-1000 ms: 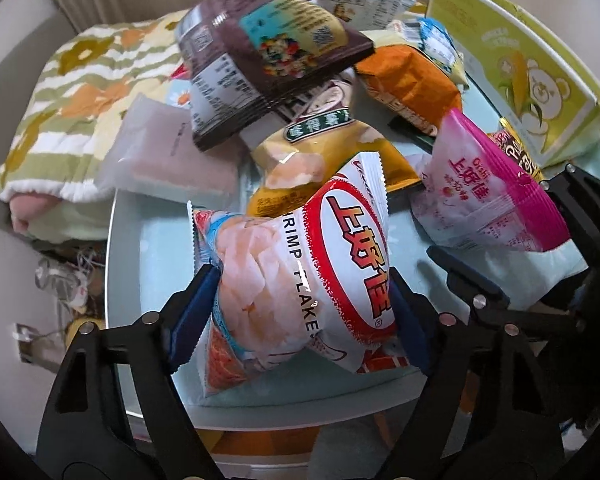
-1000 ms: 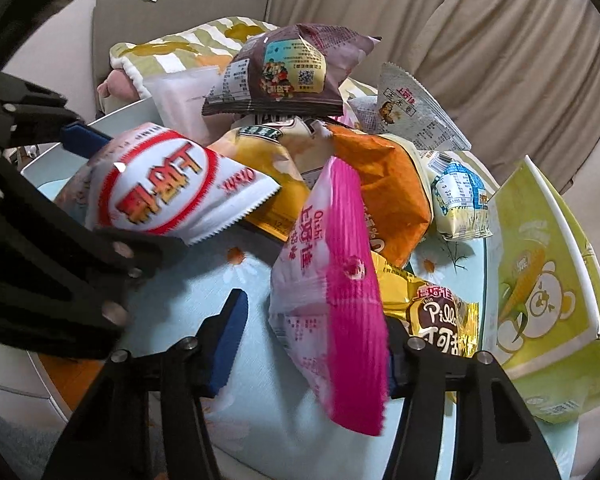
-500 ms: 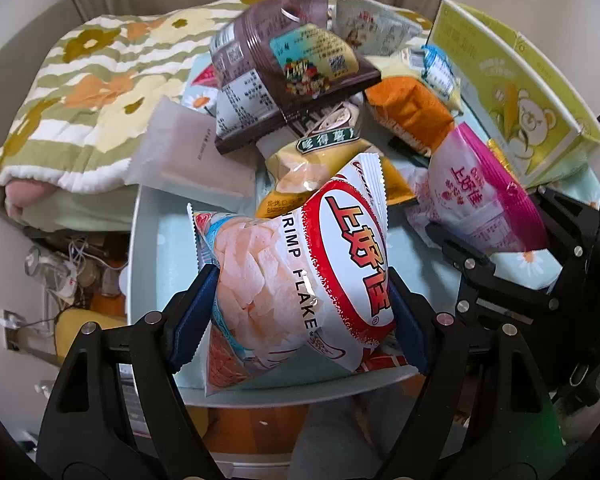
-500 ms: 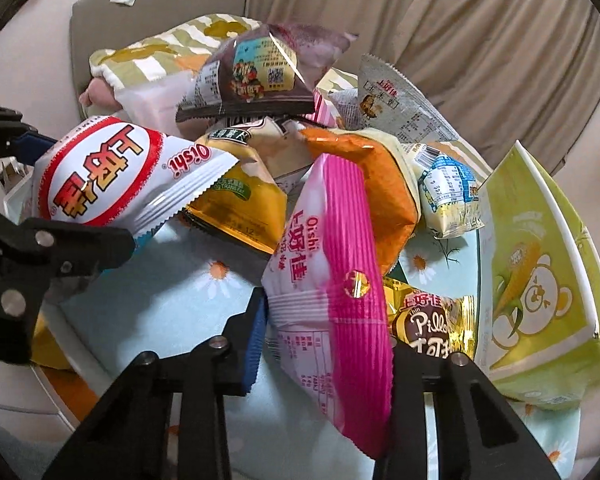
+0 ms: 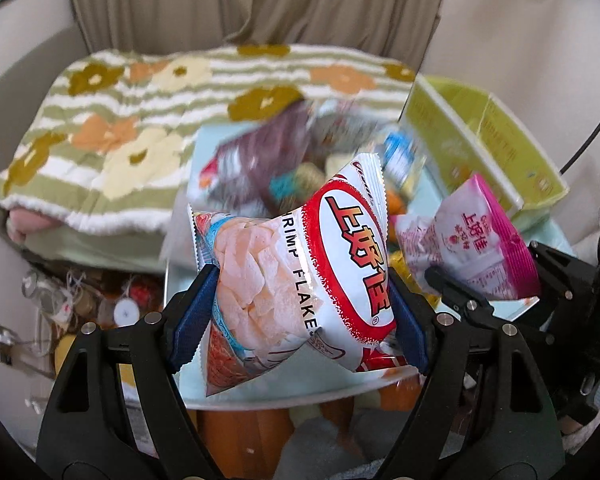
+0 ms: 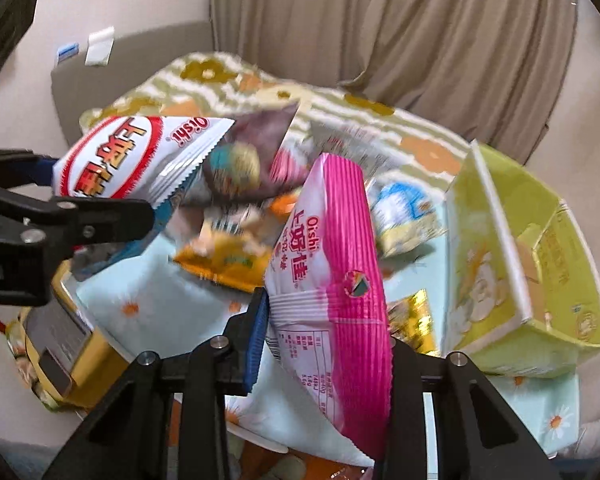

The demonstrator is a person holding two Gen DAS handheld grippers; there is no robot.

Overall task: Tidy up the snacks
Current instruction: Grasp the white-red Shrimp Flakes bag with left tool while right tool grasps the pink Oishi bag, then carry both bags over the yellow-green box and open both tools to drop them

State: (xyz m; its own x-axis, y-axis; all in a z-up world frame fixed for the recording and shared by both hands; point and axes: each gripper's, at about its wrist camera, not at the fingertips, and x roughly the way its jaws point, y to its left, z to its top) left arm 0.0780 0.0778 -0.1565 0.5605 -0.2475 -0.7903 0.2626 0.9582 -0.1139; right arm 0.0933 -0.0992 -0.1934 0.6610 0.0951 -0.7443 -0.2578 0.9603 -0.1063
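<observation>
step: both bags lifted off pile | left gripper (image 5: 300,308) pinched shrimp flakes bag (image 5: 300,276), frame centre | right gripper (image 6: 324,336) clamped pink bag (image 6: 332,280), lower centre | next: carry to green box (image 6: 520,248), right, then release

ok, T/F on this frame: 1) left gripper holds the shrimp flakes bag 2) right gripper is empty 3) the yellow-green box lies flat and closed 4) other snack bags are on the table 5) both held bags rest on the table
1) True. The left gripper is clamped on the shrimp flakes bag.
2) False. The right gripper is shut on the pink bag.
3) False. The yellow-green box stands open at the top.
4) True. Several snack bags lie on the table, blurred.
5) False. Both held bags hang clear above the tabletop.
</observation>
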